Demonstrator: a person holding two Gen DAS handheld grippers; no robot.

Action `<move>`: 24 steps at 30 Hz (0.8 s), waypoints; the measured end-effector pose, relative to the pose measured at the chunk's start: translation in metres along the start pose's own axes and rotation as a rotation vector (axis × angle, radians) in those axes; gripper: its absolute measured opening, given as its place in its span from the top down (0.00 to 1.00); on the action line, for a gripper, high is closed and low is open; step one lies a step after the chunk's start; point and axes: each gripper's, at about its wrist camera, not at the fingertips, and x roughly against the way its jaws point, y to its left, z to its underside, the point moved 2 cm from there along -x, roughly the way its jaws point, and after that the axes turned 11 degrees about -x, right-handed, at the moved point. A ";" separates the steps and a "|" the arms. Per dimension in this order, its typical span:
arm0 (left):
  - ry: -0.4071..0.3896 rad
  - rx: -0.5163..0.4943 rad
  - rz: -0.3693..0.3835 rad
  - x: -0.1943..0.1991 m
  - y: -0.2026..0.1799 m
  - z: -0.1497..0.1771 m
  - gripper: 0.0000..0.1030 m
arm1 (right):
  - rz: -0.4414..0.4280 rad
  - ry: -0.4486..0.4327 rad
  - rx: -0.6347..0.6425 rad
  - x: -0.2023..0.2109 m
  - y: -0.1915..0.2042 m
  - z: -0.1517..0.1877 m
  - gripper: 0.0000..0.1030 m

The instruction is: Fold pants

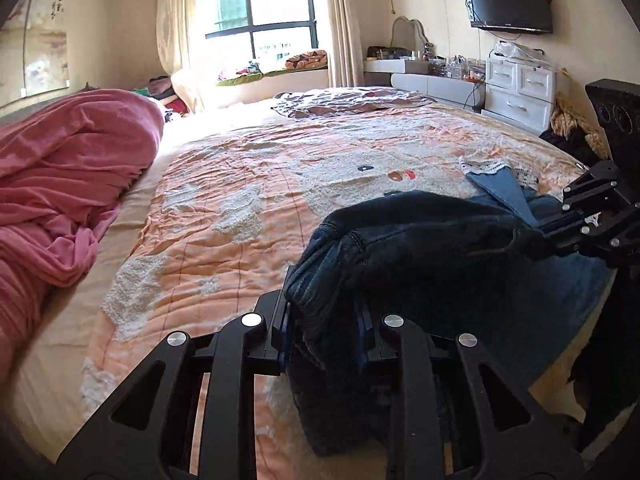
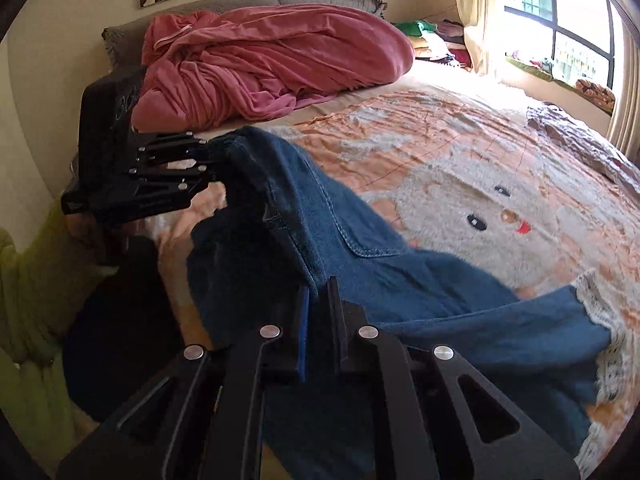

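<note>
Closest to the lens, the left tongs (image 1: 326,320) are pinching a thick bunched wad of the jeans (image 1: 420,240), dark denim packed between the two fingers. The right tongs (image 2: 318,300) are pressed almost together on a thin edge of the same denim near a stitched pocket seam. Between the two grips the waist end hangs lifted off the bed (image 2: 440,152), while the lace-trimmed leg hems (image 2: 592,320) lie on the peach bedspread, well apart from the pink blanket (image 2: 272,60) heaped near the headboard.

The step in hand looks like carrying the held end over to make a fold. To do it well, both grips should travel level with each other and keep the cloth between them taut, so the fold line falls straight across. The left wad is bulky and could slip loose; lowering both ends flat before letting go would spare a crooked crease
</note>
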 end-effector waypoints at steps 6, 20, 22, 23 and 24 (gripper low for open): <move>0.167 0.035 -0.012 0.001 -0.005 0.027 0.73 | -0.022 0.064 -0.068 -0.022 0.007 0.042 0.93; 0.136 0.307 0.261 0.025 -0.001 0.036 0.45 | -0.022 0.046 -0.111 -0.027 0.014 0.056 0.93; 0.131 0.412 0.359 0.021 0.000 0.032 0.37 | -0.020 0.037 -0.112 -0.023 0.013 0.058 0.93; 0.129 0.459 0.403 0.018 0.001 0.030 0.37 | -0.019 0.034 -0.113 -0.022 0.013 0.058 0.93; 0.134 0.502 0.439 0.015 0.001 0.029 0.37 | -0.019 0.031 -0.111 -0.021 0.013 0.058 0.93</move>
